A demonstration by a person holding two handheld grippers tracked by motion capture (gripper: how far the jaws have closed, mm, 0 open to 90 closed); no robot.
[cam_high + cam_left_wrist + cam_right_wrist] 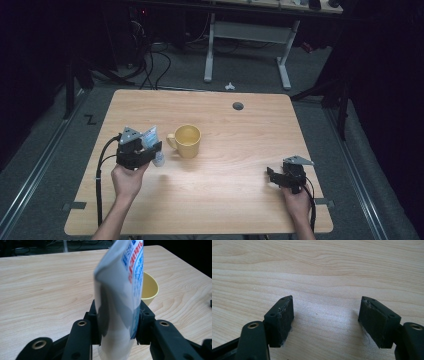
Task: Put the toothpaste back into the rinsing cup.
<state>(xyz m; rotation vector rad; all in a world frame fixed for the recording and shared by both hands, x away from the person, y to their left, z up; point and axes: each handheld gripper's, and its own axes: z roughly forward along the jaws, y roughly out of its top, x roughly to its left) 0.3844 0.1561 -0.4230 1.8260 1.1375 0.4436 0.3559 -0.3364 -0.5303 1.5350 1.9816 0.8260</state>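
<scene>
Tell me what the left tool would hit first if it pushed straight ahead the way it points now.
Probably the yellow mug: it sits just beyond the left tool, which is shut on the white tube. The gap between them is hard to judge.

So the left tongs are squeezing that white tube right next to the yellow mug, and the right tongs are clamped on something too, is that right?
Not quite. The left tongs do grip the white tube beside the yellow mug, but the right tongs hold nothing. The right gripper view shows their pads standing wide apart over bare table.
</scene>
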